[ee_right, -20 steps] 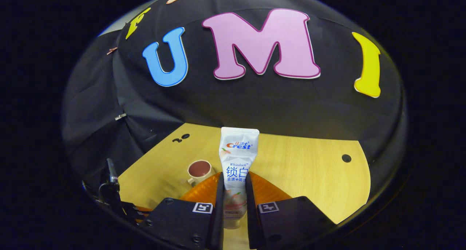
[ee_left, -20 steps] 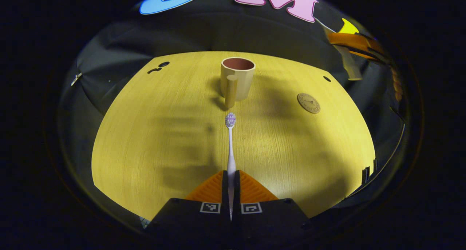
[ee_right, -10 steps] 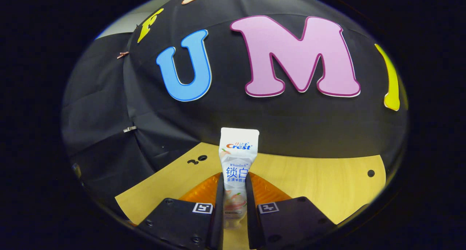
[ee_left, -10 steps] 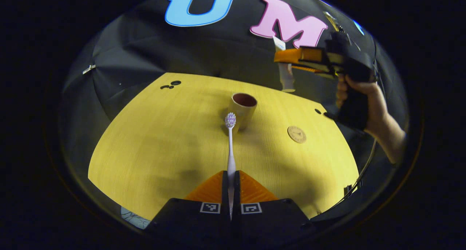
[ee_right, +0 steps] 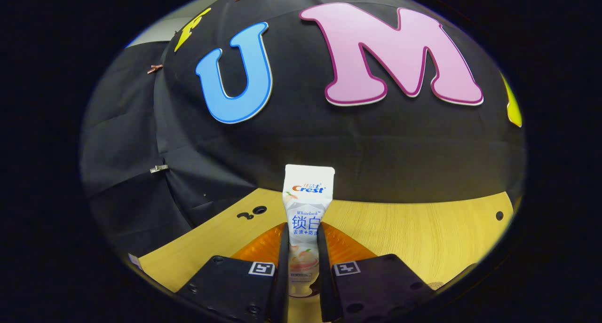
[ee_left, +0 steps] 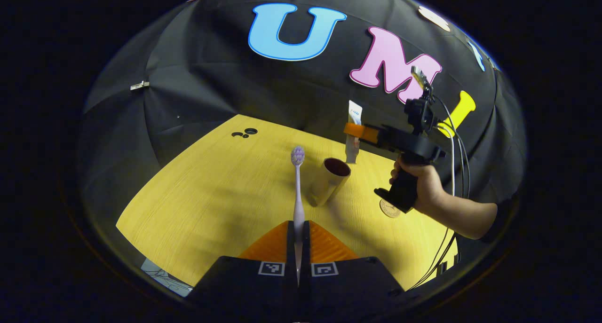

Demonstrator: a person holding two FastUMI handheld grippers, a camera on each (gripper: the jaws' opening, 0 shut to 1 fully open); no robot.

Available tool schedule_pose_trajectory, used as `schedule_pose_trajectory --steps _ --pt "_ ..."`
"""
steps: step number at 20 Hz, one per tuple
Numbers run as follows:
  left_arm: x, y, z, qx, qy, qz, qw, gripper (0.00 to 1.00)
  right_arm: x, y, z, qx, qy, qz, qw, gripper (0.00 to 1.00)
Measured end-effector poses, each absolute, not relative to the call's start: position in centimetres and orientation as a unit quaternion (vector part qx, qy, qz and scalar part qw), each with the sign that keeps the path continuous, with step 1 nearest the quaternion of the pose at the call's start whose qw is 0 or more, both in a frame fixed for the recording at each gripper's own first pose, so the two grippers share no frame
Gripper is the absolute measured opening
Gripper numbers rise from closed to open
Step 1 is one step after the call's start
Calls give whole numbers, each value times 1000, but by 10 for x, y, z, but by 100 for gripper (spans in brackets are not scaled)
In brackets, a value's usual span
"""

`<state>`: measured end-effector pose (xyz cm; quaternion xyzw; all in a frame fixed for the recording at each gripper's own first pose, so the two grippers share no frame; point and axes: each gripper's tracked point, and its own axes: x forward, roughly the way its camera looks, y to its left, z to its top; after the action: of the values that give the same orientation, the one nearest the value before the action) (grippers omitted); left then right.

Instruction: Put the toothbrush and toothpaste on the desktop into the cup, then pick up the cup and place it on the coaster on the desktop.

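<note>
My left gripper [ee_left: 298,229] is shut on the handle of a white toothbrush [ee_left: 297,186], whose purple bristle head points forward above the desk. Just right of the brush head stands the beige cup [ee_left: 329,181] with a dark red inside. A round brown coaster [ee_left: 389,208] lies to its right, partly hidden by a hand. In the left gripper view the right gripper [ee_left: 353,131] hangs above and behind the cup, holding the white toothpaste tube [ee_left: 352,131] upright. In the right gripper view my right gripper [ee_right: 302,240] is shut on that toothpaste tube [ee_right: 308,205].
The yellow wooden desk [ee_left: 211,196] has small round holes at its far left [ee_left: 244,133] and, in the right gripper view, a hole at the far right [ee_right: 499,215]. A person's hand [ee_left: 425,189] and forearm reach in from the right, with cables trailing down.
The left gripper has lifted and tilted back, so the cup sits lower and to the right of the brush head. The right gripper with the toothpaste has moved in over the cup.
</note>
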<state>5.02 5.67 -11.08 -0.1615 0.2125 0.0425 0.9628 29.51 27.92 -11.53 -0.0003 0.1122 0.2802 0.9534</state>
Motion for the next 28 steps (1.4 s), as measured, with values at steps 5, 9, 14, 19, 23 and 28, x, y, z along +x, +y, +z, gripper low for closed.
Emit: schedule_pose_trajectory --steps 5,9,14,19,23,28 --pt "62 56 -107 -163 199 40 966 6 295 282 -158 -14 135 283 949 30" --pt "75 46 -107 -155 199 31 967 6 290 284 -184 -21 166 289 943 32" --pt "84 38 -107 -146 199 19 969 6 281 287 -181 1 178 306 935 71" --pt "109 27 -87 -143 170 -3 975 11 273 248 -148 4 154 290 944 98" --pt "140 17 -60 -148 127 -25 981 6 273 194 -129 13 139 248 959 98" --pt "182 5 -45 -153 89 -52 983 6 279 113 -118 7 129 182 975 98"
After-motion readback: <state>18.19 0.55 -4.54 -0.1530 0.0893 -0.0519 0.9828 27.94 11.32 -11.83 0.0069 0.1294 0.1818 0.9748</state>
